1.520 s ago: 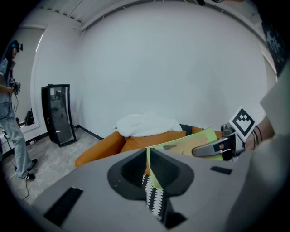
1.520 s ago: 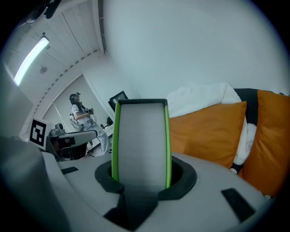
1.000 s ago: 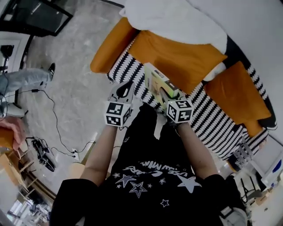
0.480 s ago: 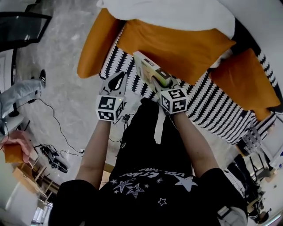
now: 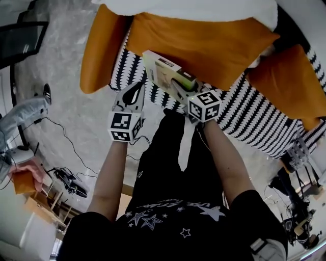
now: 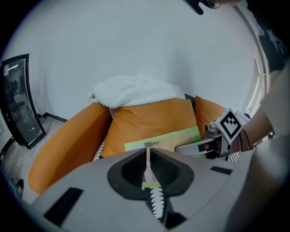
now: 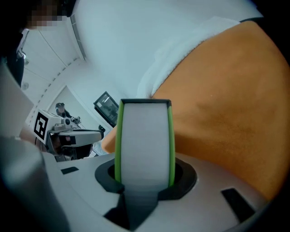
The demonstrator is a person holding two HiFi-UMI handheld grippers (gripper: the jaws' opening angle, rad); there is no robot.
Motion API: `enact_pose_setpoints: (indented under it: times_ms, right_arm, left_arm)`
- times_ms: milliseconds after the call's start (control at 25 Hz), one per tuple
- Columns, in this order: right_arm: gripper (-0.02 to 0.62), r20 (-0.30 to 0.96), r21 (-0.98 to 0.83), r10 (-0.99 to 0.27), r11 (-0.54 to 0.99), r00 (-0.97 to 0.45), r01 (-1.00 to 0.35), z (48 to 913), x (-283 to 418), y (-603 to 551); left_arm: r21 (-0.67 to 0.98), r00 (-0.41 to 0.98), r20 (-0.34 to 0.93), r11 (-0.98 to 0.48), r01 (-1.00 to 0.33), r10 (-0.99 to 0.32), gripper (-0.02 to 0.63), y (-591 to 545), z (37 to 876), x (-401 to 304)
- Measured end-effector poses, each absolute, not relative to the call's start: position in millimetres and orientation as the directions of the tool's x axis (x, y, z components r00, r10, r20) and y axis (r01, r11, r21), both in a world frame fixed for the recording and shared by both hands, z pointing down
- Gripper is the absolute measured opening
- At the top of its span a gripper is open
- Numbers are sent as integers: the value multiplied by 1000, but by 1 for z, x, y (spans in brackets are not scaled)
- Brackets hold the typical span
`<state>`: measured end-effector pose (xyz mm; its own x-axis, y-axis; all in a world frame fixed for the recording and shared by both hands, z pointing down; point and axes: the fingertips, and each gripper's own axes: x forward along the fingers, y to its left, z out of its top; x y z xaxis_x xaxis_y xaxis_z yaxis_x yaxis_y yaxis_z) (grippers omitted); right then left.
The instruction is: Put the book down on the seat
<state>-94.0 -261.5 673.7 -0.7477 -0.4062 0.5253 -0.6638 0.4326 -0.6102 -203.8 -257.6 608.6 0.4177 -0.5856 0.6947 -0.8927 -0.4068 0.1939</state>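
Observation:
My right gripper (image 5: 179, 87) is shut on a book (image 5: 162, 71) with green covers, held above the left part of the black-and-white striped seat (image 5: 249, 122). In the right gripper view the book's white page edge (image 7: 144, 140) stands upright between the jaws of the right gripper (image 7: 144, 176). My left gripper (image 5: 136, 87) hovers just left of the book, shut and holding nothing. From the left gripper view, past the left gripper (image 6: 148, 156), the book (image 6: 167, 139) shows flat in front of the orange back cushion (image 6: 149, 120), with the right gripper (image 6: 199, 147) on it.
Orange back cushion (image 5: 204, 41), orange armrest (image 5: 99, 48) and a second orange cushion (image 5: 290, 86) surround the seat; a white blanket (image 5: 204, 7) lies on top. Cables (image 5: 66, 178) trail on the grey floor at left, near a person's leg (image 5: 25, 109).
The book and the right gripper have moved up and left in the head view, further over the seat. The left gripper has kept beside them.

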Motion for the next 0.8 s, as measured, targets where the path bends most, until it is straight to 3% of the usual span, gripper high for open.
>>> enact_pose_setpoints:
  times_ms: [160,520,800]
  right_arm:
    - [149,532,-592,-422,434,-734,-678,685,-79,-267]
    - [276,646,-518,-451,335,-616,-787,711,-47,-272]
    - [323,721,-400,-466,326,-514,-857,716,-31,-264]
  left_arm:
    - [201,429,697,-417,-886,-575,29,-257,615,-194]
    - [213,447,704,-438,-874,-551,29,-245,620,-176]
    - [229,463,687,-438,-869,-560,29,-247,617,-163]
